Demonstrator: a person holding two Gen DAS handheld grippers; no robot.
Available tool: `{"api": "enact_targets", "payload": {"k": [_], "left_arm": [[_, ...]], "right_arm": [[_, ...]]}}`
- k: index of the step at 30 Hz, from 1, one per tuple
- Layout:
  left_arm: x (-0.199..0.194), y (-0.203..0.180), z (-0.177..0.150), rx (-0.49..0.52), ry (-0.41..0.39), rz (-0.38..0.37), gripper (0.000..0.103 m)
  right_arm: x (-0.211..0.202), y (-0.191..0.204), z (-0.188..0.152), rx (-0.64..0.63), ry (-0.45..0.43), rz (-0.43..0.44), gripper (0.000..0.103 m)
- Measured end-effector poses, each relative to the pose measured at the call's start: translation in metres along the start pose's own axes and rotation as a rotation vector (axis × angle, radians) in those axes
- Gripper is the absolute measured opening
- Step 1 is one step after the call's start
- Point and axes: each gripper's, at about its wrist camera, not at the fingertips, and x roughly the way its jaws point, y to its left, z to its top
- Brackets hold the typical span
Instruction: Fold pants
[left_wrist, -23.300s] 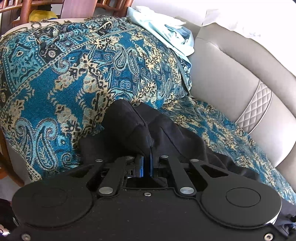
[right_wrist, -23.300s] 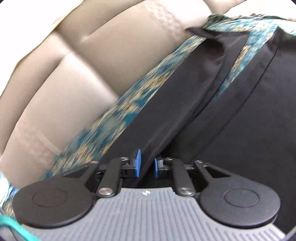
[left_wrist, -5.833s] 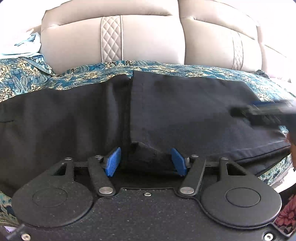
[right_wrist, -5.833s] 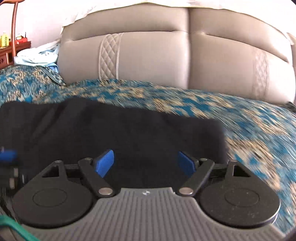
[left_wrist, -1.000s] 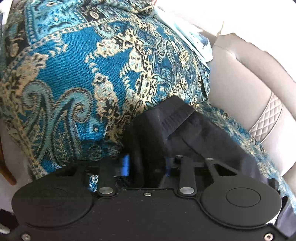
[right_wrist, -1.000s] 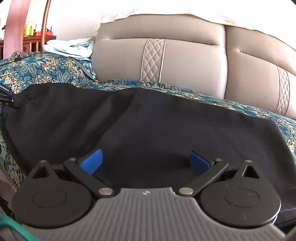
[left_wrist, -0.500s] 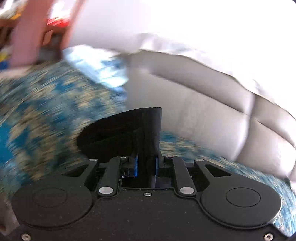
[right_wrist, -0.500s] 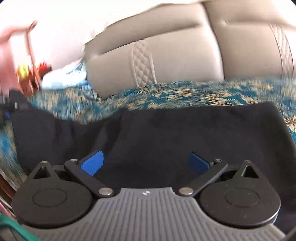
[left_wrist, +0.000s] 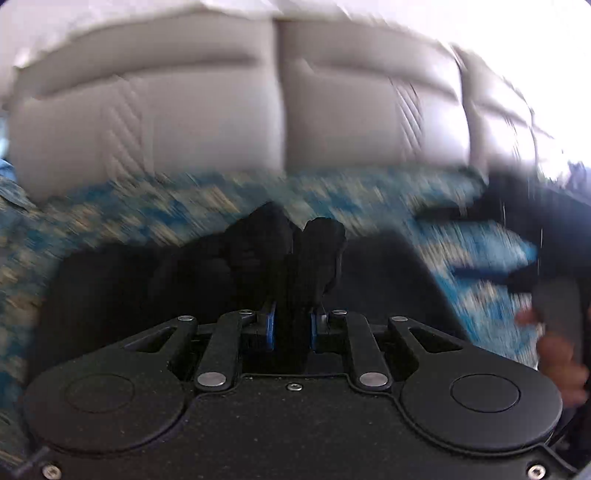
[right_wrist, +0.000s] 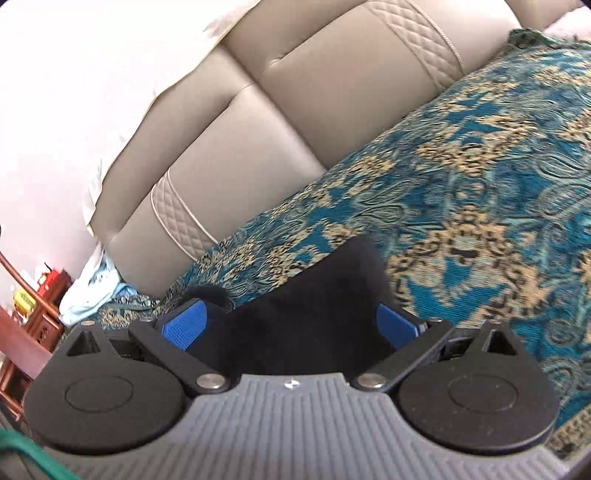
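Black pants (left_wrist: 295, 266), now bunched in the clamped left gripper (left_wrist: 291, 328), have swung off the armrest across the blue paisley throw (right_wrist: 480, 184), starting the crosswise fold, while the right gripper (right_wrist: 291, 325) stays wide apart over cloth.

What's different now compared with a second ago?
The left gripper, which a second ago was closing on the black pants by the draped armrest, is now clamped on a bunched fold and has swung it over toward the sofa seat. The right gripper has tilted; its jaws stay wide open over the pants.
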Motion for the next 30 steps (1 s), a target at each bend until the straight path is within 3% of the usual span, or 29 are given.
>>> {"api": "enact_targets", "payload": {"k": [2, 4, 6, 8, 11, 14, 17, 19, 20, 21, 26, 30], "left_arm": [[0.009, -0.023, -0.014, 0.041, 0.036, -0.017, 0.020], [0.003, -0.040, -0.028, 0.107, 0.023, -0.020, 0.031], [-0.004, -0.048, -0.033, 0.145, 0.019, -0.060, 0.054], [-0.015, -0.044, -0.038, 0.137, 0.033, -0.130, 0.058], [-0.025, -0.027, -0.037, 0.108, 0.043, -0.154, 0.064], [-0.044, 0.002, -0.029, 0.080, 0.022, -0.130, 0.064], [-0.060, 0.038, -0.019, 0.035, -0.040, -0.034, 0.061], [-0.064, 0.065, -0.012, -0.012, -0.078, 0.041, 0.045], [-0.063, 0.078, -0.008, -0.035, -0.082, 0.072, 0.027], [-0.061, 0.090, -0.004, -0.052, -0.082, 0.089, 0.020], [-0.039, 0.124, 0.007, -0.034, -0.117, 0.181, 0.021], [0.001, 0.139, 0.010, -0.011, -0.076, 0.234, 0.025]], "right_arm": [[-0.003, -0.004, -0.002, -0.011, -0.005, -0.014, 0.103], [-0.006, -0.008, -0.004, -0.035, 0.004, -0.029, 0.103], [-0.007, -0.008, -0.008, -0.060, 0.020, -0.036, 0.103], [-0.007, -0.006, -0.013, -0.094, 0.035, -0.037, 0.103], [-0.006, 0.005, -0.020, -0.178, 0.033, -0.061, 0.103], [-0.002, 0.025, -0.028, -0.314, 0.013, -0.102, 0.103], [0.008, 0.050, -0.038, -0.472, 0.006, -0.113, 0.103], [0.018, 0.066, -0.045, -0.568, 0.018, -0.101, 0.103], [0.025, 0.073, -0.048, -0.606, 0.029, -0.094, 0.103], [0.032, 0.080, -0.051, -0.637, 0.041, -0.089, 0.103], [0.066, 0.102, -0.053, -0.716, 0.081, -0.124, 0.103], [0.084, 0.099, -0.048, -0.681, 0.146, -0.115, 0.103]]}}
